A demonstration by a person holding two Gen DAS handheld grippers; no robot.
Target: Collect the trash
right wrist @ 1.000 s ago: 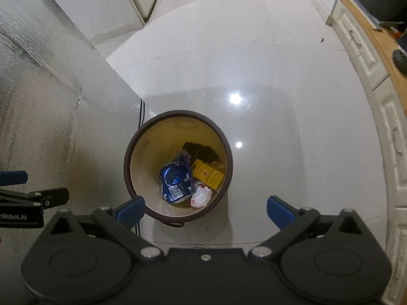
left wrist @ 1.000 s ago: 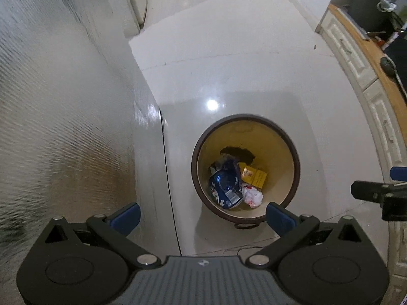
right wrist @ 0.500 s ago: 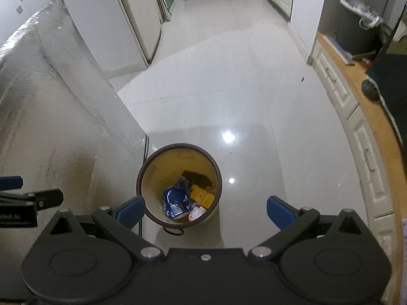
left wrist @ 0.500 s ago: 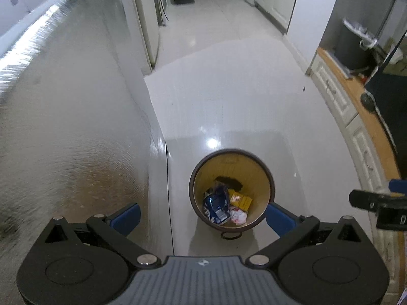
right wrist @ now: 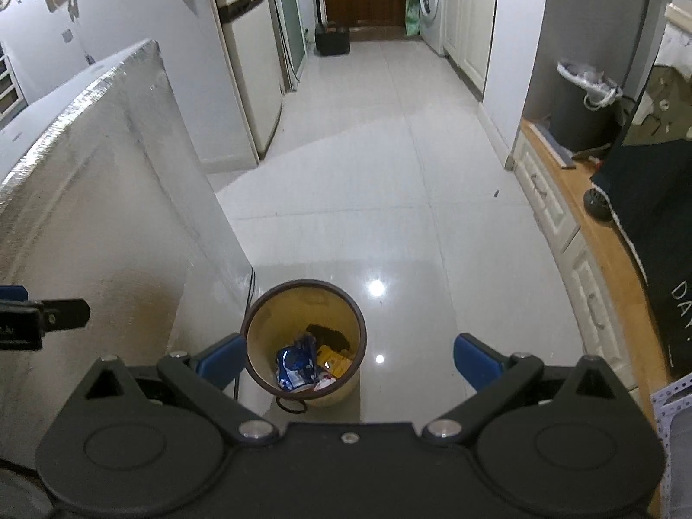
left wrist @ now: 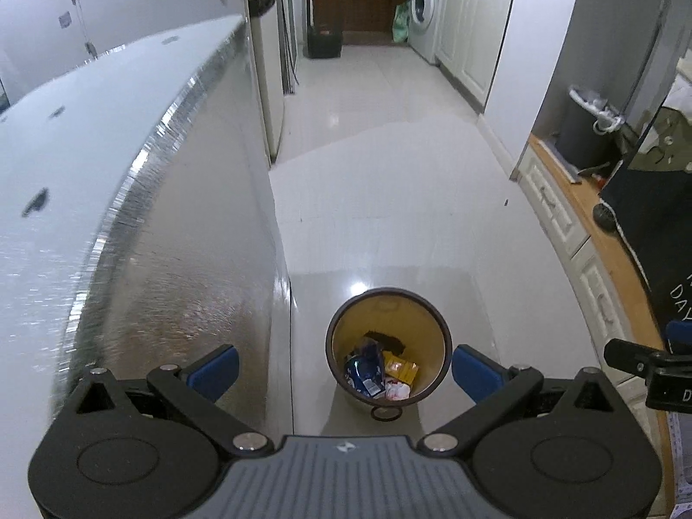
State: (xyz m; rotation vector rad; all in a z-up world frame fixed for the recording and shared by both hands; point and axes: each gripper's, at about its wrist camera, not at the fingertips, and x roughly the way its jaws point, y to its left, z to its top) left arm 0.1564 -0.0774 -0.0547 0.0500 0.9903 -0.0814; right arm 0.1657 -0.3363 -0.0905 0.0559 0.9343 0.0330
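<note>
A round brown-rimmed trash bin (left wrist: 346, 315) with a yellow inside stands on the pale tiled floor; it also shows in the right wrist view (right wrist: 264, 311). Inside lie a blue wrapper (left wrist: 362, 370), a yellow packet (left wrist: 402, 367) and a white crumpled scrap (left wrist: 395, 390). My left gripper (left wrist: 344, 370) is open and empty, high above the bin. My right gripper (right wrist: 348, 361) is open and empty, also high above it. The blue wrapper (right wrist: 294, 365) and yellow packet (right wrist: 333, 361) show in the right wrist view too.
A tall silver-sided table or counter (left wrist: 129, 216) stands close on the left, next to the bin. White drawers with a wooden top (left wrist: 575, 225) run along the right. A fridge (right wrist: 246, 65) and washing machine (right wrist: 430, 0) stand far down the hallway.
Both grippers have risen well away from the bin, which now looks much smaller. The hallway and tabletop have come into view. Both stay open and empty.
</note>
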